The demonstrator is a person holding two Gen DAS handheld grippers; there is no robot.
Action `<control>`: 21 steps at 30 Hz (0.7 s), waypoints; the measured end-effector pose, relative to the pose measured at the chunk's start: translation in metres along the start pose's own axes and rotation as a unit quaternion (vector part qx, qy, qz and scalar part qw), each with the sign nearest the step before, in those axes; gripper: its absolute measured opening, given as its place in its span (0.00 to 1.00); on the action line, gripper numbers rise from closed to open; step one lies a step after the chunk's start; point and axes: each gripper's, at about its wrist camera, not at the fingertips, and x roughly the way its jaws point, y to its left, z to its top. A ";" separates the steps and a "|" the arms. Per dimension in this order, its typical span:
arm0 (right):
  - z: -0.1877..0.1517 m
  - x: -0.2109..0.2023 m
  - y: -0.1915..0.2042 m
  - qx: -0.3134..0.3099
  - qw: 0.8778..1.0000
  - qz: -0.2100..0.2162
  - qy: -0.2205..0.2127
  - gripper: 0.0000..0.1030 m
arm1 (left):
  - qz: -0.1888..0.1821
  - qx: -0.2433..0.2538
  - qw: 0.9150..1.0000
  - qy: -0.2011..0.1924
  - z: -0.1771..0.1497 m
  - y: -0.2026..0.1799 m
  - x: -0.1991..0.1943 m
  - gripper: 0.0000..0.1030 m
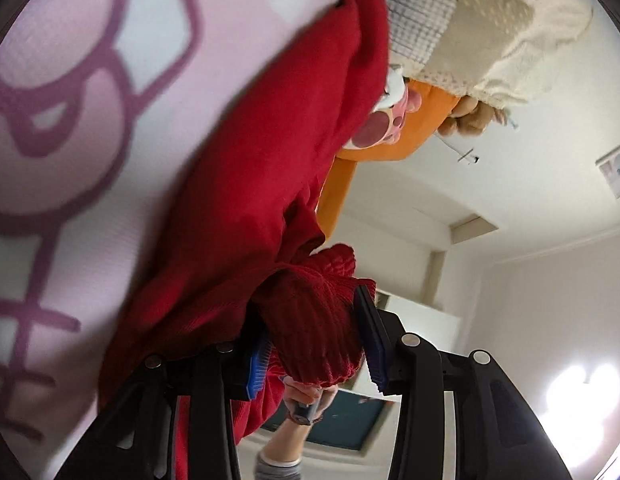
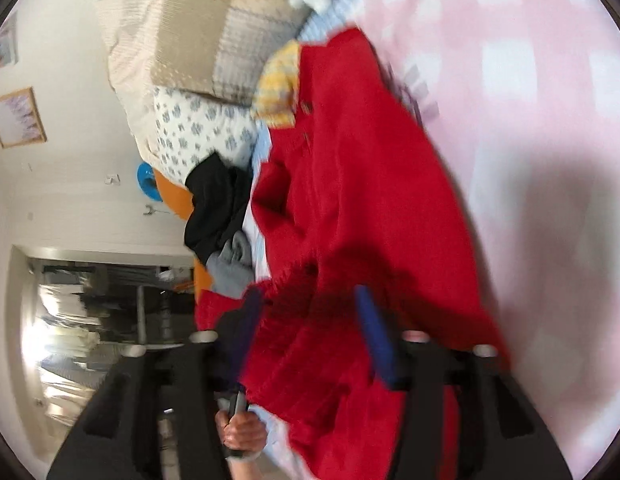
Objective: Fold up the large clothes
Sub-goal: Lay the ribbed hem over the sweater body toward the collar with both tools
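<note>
A: What does the left gripper have?

B: Its blue pads are clamped on a ribbed cuff of a red sweater.

A: Where is the rest of the sweater?

B: It lies across a pink bedsheet with purple line drawings.

A: Anything beside it?

B: An orange cloth, a checked pillow, and a cream blanket. A hand shows below the cuff.

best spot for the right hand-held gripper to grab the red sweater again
Take the ribbed hem of the red sweater, which lies bunched between the open fingers of the right hand-held gripper. Come straight along the fingers from the bed's edge: the thick rib gives the pads a firm fold to pinch.
</note>
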 end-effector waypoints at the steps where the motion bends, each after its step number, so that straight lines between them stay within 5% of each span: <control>1: 0.001 -0.007 0.008 -0.018 1.000 -0.006 -0.013 0.71 | 0.004 0.003 1.000 0.000 -0.001 -0.002 0.000 0.43; 3: -0.001 -0.021 0.030 -0.079 0.996 -0.021 -0.026 0.77 | 0.018 0.018 1.000 -0.002 -0.005 -0.011 0.001 0.43; 9: -0.038 -0.031 0.058 -0.259 0.954 -0.147 -0.008 0.84 | 0.021 0.031 0.999 -0.006 -0.011 -0.018 -0.001 0.43; 14: -0.064 -0.005 0.048 -0.381 0.905 -0.188 0.013 0.83 | 0.102 0.127 0.986 0.022 -0.038 -0.070 0.002 0.43; 16: -0.065 0.005 0.045 -0.395 0.899 -0.188 0.011 0.85 | 0.135 0.158 0.978 0.029 -0.050 -0.089 0.002 0.45; 19: -0.060 0.020 0.042 -0.386 0.904 -0.181 0.001 0.85 | 0.175 0.208 0.962 0.033 -0.067 -0.117 0.005 0.71; 20: -0.057 0.025 0.042 -0.389 0.905 -0.172 -0.001 0.86 | 0.168 0.224 0.959 0.029 -0.071 -0.124 0.001 0.91; 21: -0.052 0.030 0.039 -0.386 0.909 -0.159 0.002 0.89 | 0.170 0.242 0.955 0.012 -0.075 -0.134 -0.004 0.93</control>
